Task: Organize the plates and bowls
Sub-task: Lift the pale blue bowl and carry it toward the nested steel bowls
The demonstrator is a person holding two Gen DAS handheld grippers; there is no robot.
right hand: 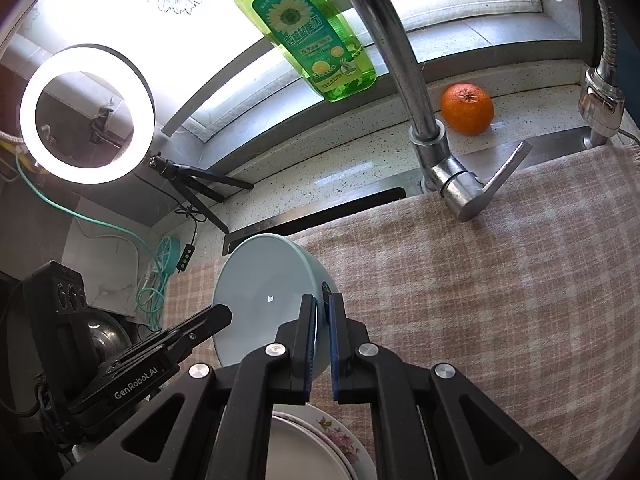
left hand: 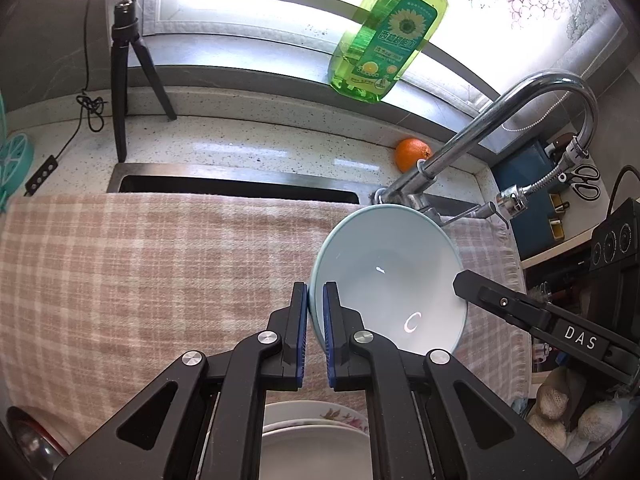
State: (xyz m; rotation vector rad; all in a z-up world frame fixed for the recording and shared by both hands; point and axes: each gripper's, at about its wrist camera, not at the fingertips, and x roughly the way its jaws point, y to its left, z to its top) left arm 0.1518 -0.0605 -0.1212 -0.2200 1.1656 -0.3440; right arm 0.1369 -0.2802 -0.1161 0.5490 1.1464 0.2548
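A pale blue bowl (left hand: 388, 276) hangs tilted above the checked cloth (left hand: 140, 272), held from both sides. My left gripper (left hand: 316, 300) is shut on its left rim, one pad inside and one outside. On the opposite rim, my right gripper (right hand: 322, 312) is shut on the same bowl (right hand: 260, 300). Each gripper shows in the other's view: the right one (left hand: 464, 280) at the bowl's right edge, the left one (right hand: 224, 314) at its left edge. Below the fingers lies a stack of plates (left hand: 316, 436), a white one on a flowered one (right hand: 336, 436).
The cloth (right hand: 480, 300) covers most of the sink. Behind it rise a chrome tap (right hand: 420, 120), an orange (right hand: 467, 109), a green detergent bottle (left hand: 384, 36) on the sill and a tripod (left hand: 120, 80) with a ring light (right hand: 86, 114). Scissors (left hand: 586, 182) hang at right.
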